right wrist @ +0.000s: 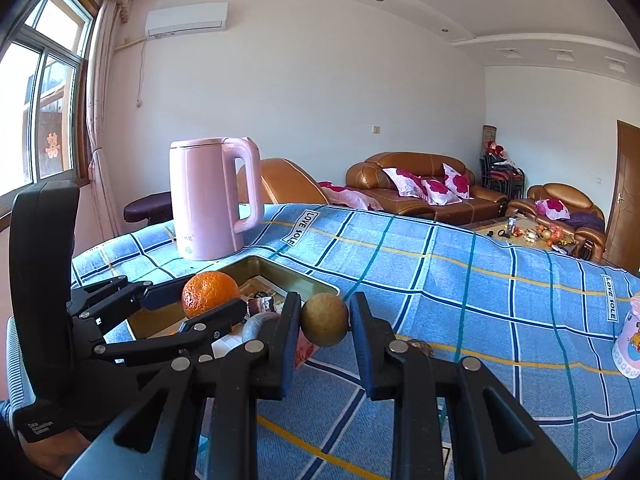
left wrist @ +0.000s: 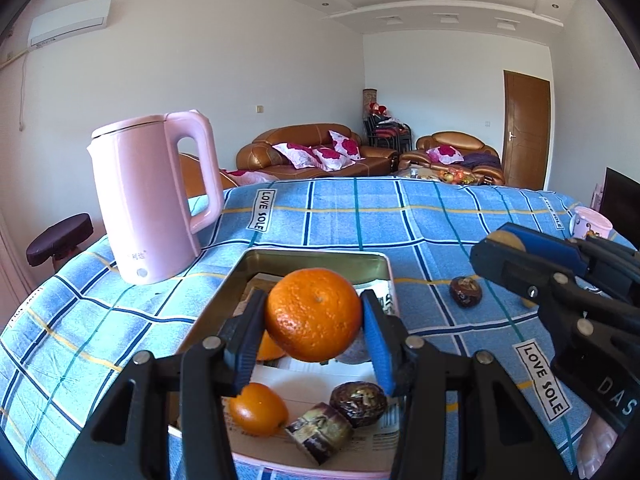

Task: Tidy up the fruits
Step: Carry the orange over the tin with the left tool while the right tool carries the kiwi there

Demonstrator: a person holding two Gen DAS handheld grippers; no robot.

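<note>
Carrying fruit to the tin (left wrist: 240, 276) on the desk (left wrist: 420, 216): left gripper (left wrist: 314, 336) jaws pinch an orange (left wrist: 314, 314) above it; right gripper (right wrist: 325, 334) jaws pinch a brown fruit (right wrist: 325, 319) just right. Next, likely lower and release among the fruit inside.

Both grippers are black plastic linkage arms dotted with round silver rivets. The left gripper (left wrist: 314, 322) and right gripper (right wrist: 325, 320) have blue pads on the fingers (left wrist: 378, 344). White lettering sits on each black body, and there's a striped sleeve (right wrist: 16, 364) behind.
</note>
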